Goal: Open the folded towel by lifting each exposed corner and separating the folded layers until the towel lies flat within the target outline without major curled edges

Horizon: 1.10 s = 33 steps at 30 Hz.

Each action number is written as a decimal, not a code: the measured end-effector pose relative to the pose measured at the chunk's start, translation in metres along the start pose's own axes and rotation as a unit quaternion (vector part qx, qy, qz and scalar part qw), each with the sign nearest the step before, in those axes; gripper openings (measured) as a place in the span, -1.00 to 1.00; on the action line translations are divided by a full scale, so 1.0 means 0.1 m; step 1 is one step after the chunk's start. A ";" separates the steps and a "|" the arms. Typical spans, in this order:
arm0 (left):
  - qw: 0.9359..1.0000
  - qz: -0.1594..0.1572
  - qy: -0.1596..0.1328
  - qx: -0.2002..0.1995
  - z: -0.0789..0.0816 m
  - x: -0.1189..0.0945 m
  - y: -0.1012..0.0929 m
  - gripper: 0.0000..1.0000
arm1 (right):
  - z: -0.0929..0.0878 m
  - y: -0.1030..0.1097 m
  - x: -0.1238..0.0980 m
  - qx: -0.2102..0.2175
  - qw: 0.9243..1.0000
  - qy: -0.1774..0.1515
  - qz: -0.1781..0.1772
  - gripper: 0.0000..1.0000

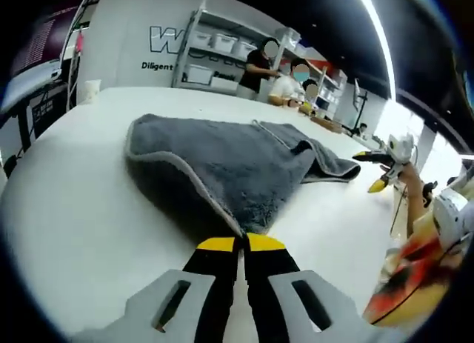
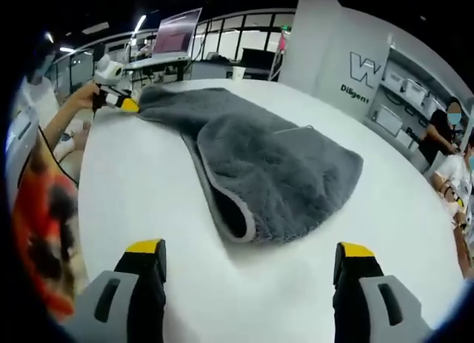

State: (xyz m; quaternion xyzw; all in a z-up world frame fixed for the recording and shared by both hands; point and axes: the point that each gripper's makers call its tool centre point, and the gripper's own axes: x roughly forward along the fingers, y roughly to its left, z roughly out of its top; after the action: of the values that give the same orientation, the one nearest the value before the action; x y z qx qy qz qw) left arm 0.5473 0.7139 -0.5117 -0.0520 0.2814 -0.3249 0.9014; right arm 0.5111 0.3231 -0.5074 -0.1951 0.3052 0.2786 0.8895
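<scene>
My left gripper pinches the grey towel's near corner, jaws closed on it; the towel lies rumpled on the white bench. My right gripper hangs wide open, apart from the towel.

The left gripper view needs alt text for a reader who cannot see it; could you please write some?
A grey plush towel with pale edging lies partly folded on a white table, its near corner pinched by the closed yellow-tipped left tool. At the right, the right tool hovers open near the towel's far corner.
</scene>
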 end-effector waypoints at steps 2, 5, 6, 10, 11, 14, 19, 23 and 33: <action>1.000 -0.004 0.001 0.000 -0.01 -0.01 -0.04 -0.96 | 0.00 0.00 0.00 0.000 1.000 0.000 0.000 0.88; 1.000 -0.016 0.002 0.000 -0.03 -0.04 -0.11 -0.96 | -0.01 0.01 -0.01 -0.001 1.000 0.000 -0.001 0.88; 1.000 -0.018 0.003 0.000 -0.04 -0.05 -0.13 -0.96 | -0.01 0.01 -0.01 -0.001 1.000 0.000 -0.001 0.88; 1.000 -0.020 0.008 0.000 -0.08 -0.08 -0.12 -0.96 | -0.03 0.02 -0.01 -0.002 1.000 0.004 0.000 0.87; 1.000 -0.019 0.009 -0.001 -0.09 -0.08 -0.12 -0.95 | -0.04 0.02 -0.01 -0.002 1.000 0.005 0.000 0.87; 1.000 -0.017 0.002 -0.002 -0.09 -0.09 -0.11 -0.88 | -0.03 0.02 -0.01 -0.004 1.000 0.004 0.000 0.87; 1.000 -0.014 -0.025 -0.005 0.00 -0.12 -0.13 -0.26 | -0.02 0.03 -0.02 -0.005 1.000 0.004 0.000 0.87; 1.000 -0.002 -0.024 -0.006 0.02 -0.15 -0.13 0.13 | -0.02 0.04 -0.02 -0.007 1.000 0.004 0.001 0.86; 0.996 0.088 0.002 0.006 0.09 -0.26 -0.05 0.99 | -0.03 0.06 -0.01 -0.008 1.000 0.011 0.003 0.84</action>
State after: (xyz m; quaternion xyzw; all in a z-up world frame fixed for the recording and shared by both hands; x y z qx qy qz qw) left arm 0.5333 0.7253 -0.4910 -0.0213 0.2849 -0.2458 0.9262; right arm 0.5061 0.3259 -0.5098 -0.2040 0.3130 0.2814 0.8839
